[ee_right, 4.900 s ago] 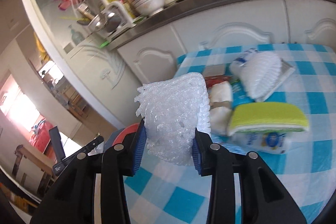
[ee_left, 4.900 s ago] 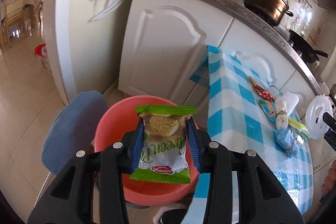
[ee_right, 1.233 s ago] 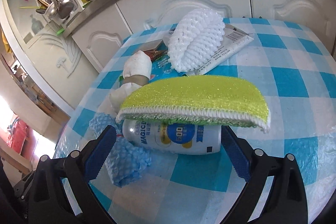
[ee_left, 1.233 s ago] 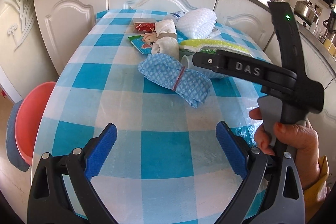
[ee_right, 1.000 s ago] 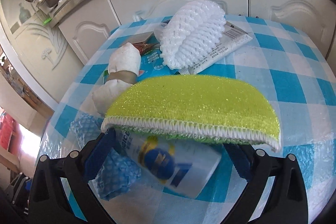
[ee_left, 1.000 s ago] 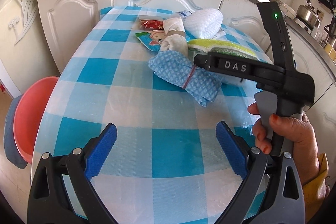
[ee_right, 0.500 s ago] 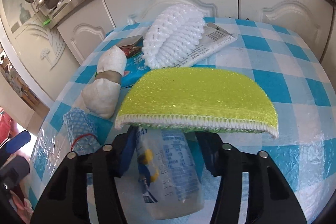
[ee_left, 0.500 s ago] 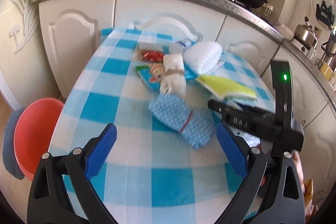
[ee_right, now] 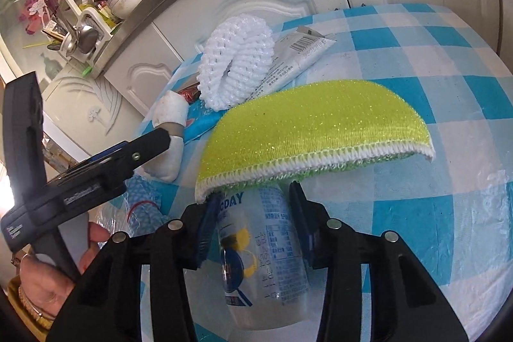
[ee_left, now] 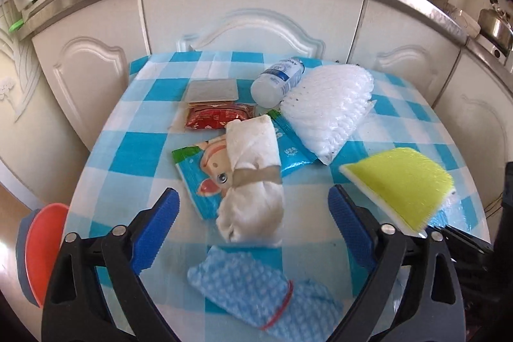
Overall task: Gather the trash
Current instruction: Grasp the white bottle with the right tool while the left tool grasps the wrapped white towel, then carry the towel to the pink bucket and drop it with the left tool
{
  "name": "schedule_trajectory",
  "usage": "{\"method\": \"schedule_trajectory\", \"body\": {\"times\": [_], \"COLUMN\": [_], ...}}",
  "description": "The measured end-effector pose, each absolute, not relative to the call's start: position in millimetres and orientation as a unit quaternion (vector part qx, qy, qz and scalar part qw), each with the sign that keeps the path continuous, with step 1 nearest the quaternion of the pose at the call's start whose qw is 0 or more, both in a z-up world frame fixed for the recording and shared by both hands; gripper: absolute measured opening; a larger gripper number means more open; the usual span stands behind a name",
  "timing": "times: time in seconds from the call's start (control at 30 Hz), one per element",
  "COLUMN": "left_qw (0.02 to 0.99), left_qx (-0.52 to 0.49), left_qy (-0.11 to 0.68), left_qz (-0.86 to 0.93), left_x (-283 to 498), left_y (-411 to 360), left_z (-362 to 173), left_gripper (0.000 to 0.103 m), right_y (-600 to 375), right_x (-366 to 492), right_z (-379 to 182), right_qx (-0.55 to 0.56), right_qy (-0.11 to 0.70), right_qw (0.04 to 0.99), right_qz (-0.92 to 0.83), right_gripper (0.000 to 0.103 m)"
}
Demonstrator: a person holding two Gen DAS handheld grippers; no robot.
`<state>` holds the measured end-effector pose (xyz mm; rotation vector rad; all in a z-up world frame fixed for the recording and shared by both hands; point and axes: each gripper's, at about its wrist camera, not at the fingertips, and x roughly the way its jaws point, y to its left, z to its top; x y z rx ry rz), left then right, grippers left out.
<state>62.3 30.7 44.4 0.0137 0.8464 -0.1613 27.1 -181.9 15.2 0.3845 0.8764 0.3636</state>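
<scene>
Left wrist view: left gripper (ee_left: 253,207) has jaws apart, just been narrowing, clamped on nothing. Between them, centre frame, lies a white cloth roll bound with a tan band (ee_left: 253,172), long axis running away from the camera, in line with the jaws. It overlaps a cartoon-printed blue snack wrapper (ee_left: 205,178). A blue mesh cloth with a red rubber band (ee_left: 256,290) sits lower centre, nearer the camera. The orange-red plastic basin (ee_left: 41,242) sits at lower left, off the blue-and-white checked table (ee_left: 134,149).

Right wrist view: right gripper (ee_right: 253,226) has jaws that have just been closing and now clamp a clear plastic bottle with a printed label (ee_right: 263,249), lower centre, its long axis pointing along the fingers. A yellow-green scouring sponge (ee_right: 314,130) rests on the bottle's far end. White foam fruit netting (ee_right: 237,66) lies upper centre. Judgement: the sponge may slide off when the bottle lifts.
</scene>
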Motion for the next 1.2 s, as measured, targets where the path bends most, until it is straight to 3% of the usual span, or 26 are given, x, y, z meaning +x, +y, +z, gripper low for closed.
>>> {"method": "schedule_trajectory", "body": {"times": [0.07,0.17,0.6,1.2], "left_qw": [0.905,0.897,0.918,0.928], "left_qx": [0.016,0.02,0.006,-0.066], "left_qy": [0.42,0.438,0.393,0.367], "left_qz": [-0.067,-0.058,-0.054,-0.03], "left_x": [71,79,48,-19], "left_y": [27,26,36,132], "left_z": [39,29,54,80], "left_gripper": [0.057,0.044,0.04,0.04], "right_y": [-187,-192,-179,-146], "right_x": [27,25,17,11], "right_z": [14,13,17,18], "right_qx": [0.198,0.212,0.247,0.293], "right_qy": [0.42,0.419,0.406,0.398], "right_qw": [0.867,0.862,0.834,0.789], "right_qz": [0.182,0.19,0.28,0.366], "right_gripper": [0.044,0.044,0.044,0.044]}}
